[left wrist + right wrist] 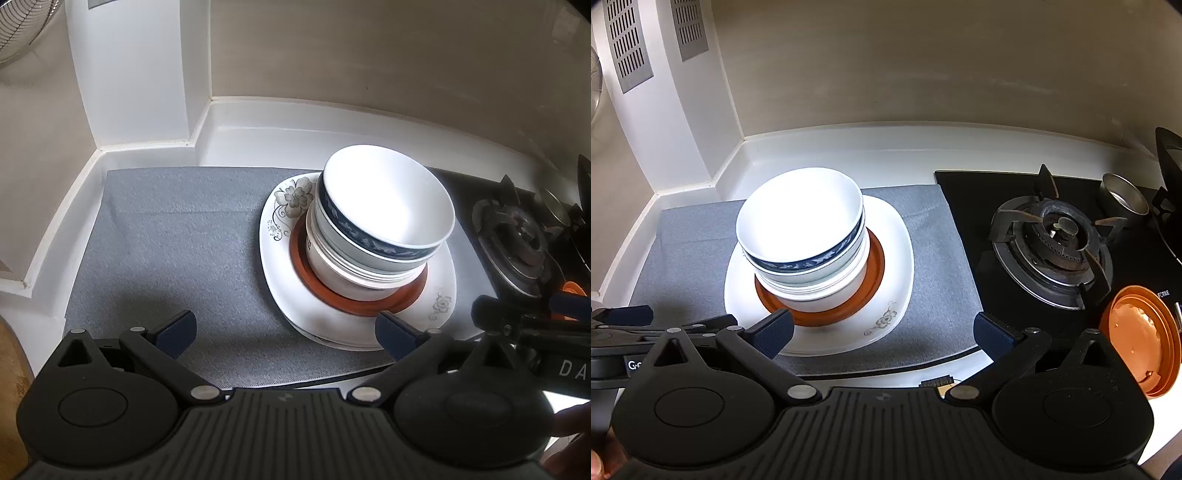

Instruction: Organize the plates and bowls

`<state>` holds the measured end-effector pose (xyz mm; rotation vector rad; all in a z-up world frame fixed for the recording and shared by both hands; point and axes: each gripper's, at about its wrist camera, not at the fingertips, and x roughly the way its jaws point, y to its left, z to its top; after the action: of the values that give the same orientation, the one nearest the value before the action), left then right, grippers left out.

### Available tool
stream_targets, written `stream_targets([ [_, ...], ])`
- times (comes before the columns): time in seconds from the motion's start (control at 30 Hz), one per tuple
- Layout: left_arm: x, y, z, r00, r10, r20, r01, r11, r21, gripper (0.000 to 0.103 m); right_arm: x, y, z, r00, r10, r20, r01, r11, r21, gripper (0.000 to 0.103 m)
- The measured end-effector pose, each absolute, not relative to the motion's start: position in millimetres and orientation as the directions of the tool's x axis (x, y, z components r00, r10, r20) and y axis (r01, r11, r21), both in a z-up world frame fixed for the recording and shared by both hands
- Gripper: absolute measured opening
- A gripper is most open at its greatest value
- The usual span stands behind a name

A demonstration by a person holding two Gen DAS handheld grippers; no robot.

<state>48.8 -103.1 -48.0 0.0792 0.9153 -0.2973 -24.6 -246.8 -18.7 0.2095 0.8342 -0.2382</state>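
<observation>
A stack of bowls stands on a brown saucer on white square floral plates, all on a grey mat. The top bowl is white with a blue patterned band and leans slightly. My left gripper is open and empty, just in front of the plates. My right gripper is open and empty, in front of the plates' right part. An orange plastic bowl stands at the right, by the stove.
A black gas stove with a burner lies right of the mat. A small metal cup stands behind the burner. White walls and a raised counter rim close in the left and back.
</observation>
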Motion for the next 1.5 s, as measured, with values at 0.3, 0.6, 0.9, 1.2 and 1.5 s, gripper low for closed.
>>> stream_targets([
  [0.3,51.4,-102.7,-46.4,0.573,-0.219,-0.790,0.289,0.956,-0.055,0.103,-23.2,-247.1,-18.2,0.648,-0.125,-0.751,0.288,0.954,0.089,0.103],
  [0.6,51.7,-102.8,-46.5,0.572,-0.219,-0.791,0.289,0.956,-0.055,0.103,-22.7,-247.6,-18.7,0.647,-0.126,-0.752,0.289,0.953,0.089,0.103],
  [0.9,52.3,-102.9,-47.1,0.572,-0.218,-0.791,0.290,0.955,-0.053,0.103,-23.6,-248.4,-19.1,0.646,-0.125,-0.753,0.291,0.952,0.091,0.103],
  [1.2,51.7,-103.5,-47.5,0.572,-0.217,-0.791,0.291,0.955,-0.052,0.103,-23.9,-248.9,-19.2,0.644,-0.124,-0.755,0.292,0.952,0.093,0.103],
  [1.5,52.7,-102.9,-48.6,0.571,-0.218,-0.791,0.292,0.955,-0.052,0.103,-24.5,-249.2,-19.7,0.642,-0.126,-0.756,0.295,0.951,0.093,0.103],
])
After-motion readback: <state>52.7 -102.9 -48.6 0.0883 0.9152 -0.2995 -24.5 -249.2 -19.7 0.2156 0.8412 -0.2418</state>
